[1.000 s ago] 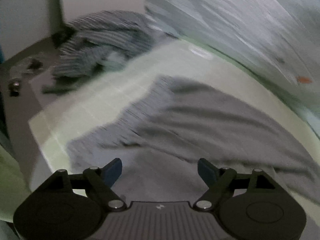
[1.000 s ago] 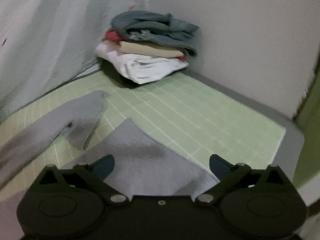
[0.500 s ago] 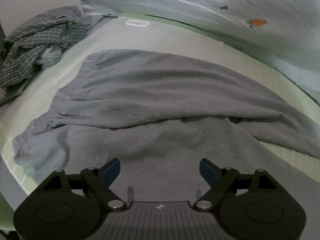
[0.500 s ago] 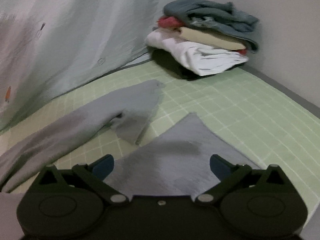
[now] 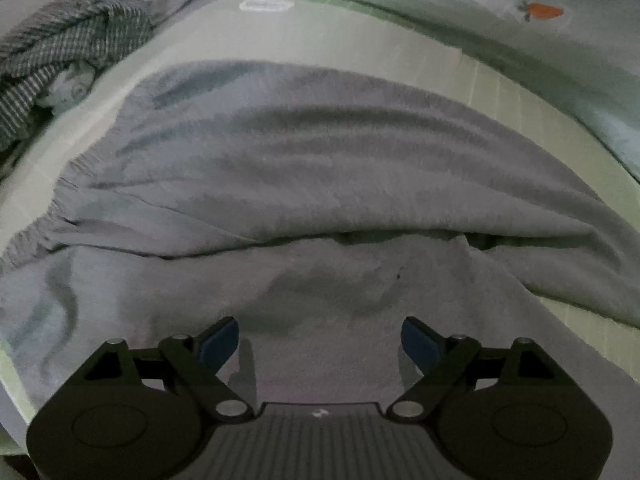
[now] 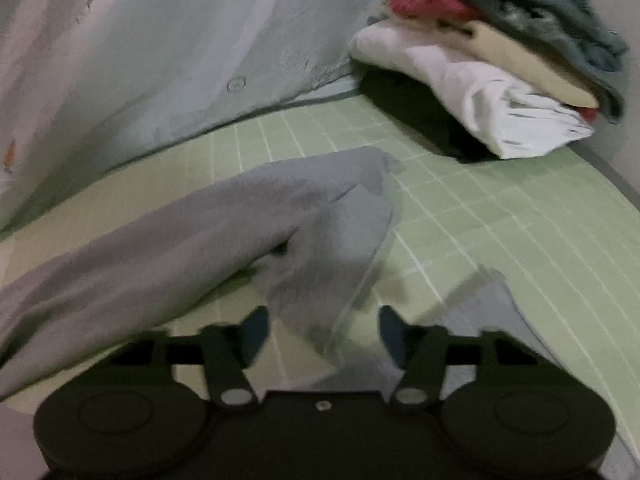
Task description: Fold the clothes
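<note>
My left tool (image 5: 320, 340) hangs wide, nothing between its pads, over the grey trousers (image 5: 304, 184) spread across the green checked mat (image 6: 500, 216). My right tool (image 6: 320, 328) is closing around a trouser leg end (image 6: 332, 240) (pads not yet pressing). Folded clothes (image 6: 500, 72) are stacked far right.

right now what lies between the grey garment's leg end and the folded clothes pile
Right wrist view: only bare green grid mat lies between leg end and pile.
</note>
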